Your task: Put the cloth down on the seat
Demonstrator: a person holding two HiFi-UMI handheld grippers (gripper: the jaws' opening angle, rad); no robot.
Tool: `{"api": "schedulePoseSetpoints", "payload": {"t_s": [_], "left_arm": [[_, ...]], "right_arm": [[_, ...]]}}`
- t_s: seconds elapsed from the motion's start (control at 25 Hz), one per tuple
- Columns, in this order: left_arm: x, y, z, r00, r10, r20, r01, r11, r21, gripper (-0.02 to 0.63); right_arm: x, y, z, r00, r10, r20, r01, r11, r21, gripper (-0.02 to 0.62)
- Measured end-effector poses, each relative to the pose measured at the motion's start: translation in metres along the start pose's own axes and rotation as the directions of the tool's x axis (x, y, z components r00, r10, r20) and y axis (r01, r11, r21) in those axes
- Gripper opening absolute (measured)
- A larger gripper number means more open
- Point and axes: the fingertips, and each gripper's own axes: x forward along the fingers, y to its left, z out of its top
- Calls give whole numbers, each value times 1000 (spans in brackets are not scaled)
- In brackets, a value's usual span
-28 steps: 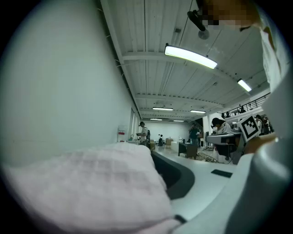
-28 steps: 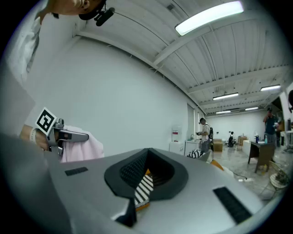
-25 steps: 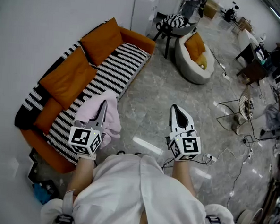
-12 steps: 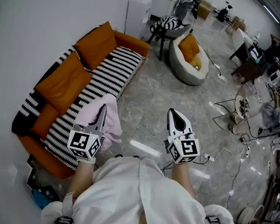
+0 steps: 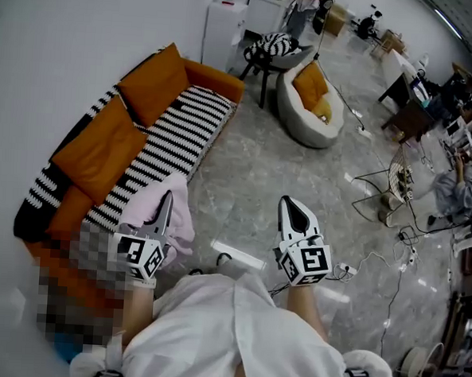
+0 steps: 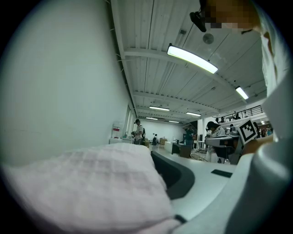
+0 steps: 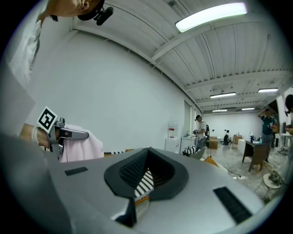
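Left claw was clenched on the pink cloth, which was draped over its jaws and held up at the front edge of the striped sofa seat, not yet laid on it. Right claw was closed on nothing, above the grey floor. Orange cushions were propped along the sofa back.

Left tongs and right tongs make two; one pink cloth, one striped sofa, one beanbag.
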Motion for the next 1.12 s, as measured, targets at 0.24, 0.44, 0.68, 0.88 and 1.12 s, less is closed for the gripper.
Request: {"api": "schedulePoseSetpoints", "payload": {"t_s": [0.24, 0.44, 0.68, 0.88, 1.12], "left_arm": [[27, -1, -10, 1000, -10, -21, 10, 1000, -29, 51], [63, -6, -20, 998, -23, -55, 21, 999, -49, 51], [121, -12, -13, 998, -31, -53, 29, 999, -44, 51], [167, -27, 4, 999, -34, -36, 33, 999, -35, 51], [202, -35, 13, 1000, -27, -9, 27, 1000, -13, 51]], "right_arm": [[10, -27, -24, 998, -12, -63, 13, 1000, 19, 9], [37, -53, -42, 996, 14, -92, -10, 999, 44, 9], [90, -93, -47, 995, 59, -77, -54, 996, 65, 9], [114, -139, -44, 996, 65, -54, -61, 995, 81, 9], [134, -181, -43, 998, 55, -36, -52, 995, 90, 9]]}}
